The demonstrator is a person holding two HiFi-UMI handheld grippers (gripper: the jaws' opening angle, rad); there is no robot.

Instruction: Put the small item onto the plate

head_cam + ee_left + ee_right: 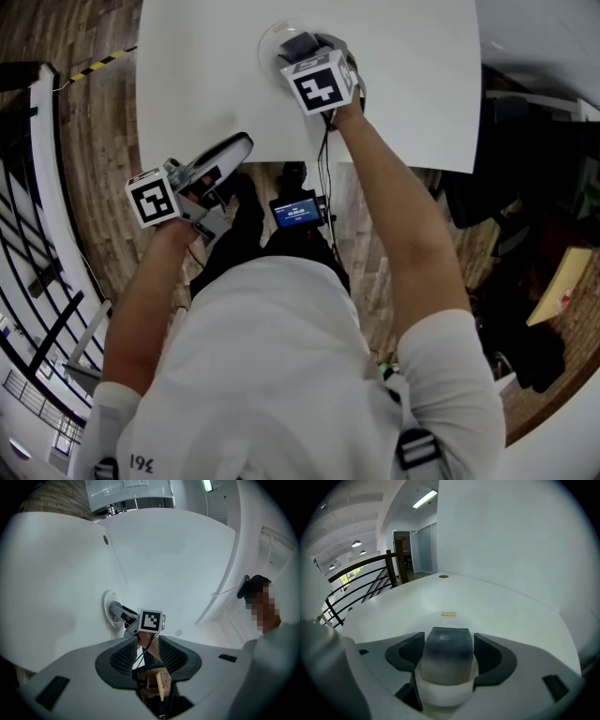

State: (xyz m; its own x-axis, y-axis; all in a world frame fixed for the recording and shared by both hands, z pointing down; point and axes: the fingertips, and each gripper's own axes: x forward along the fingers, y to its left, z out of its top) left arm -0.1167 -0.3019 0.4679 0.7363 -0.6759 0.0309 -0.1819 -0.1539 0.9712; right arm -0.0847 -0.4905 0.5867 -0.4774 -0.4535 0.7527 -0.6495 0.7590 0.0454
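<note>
A small item, dark grey on top and white below, sits clamped between the jaws of my right gripper. In the head view that gripper is at the far middle of the white table, over a round white plate, and the dark item shows just above the plate. The left gripper view shows the plate with the right gripper's fingers over it. My left gripper hangs at the table's near edge, its jaws a narrow gap apart with nothing between them.
Black railing runs along the left, over wooden floor. A small device with a lit screen hangs at the person's waist, cables leading up to the right gripper. Dark furniture and a yellow sheet stand at the right.
</note>
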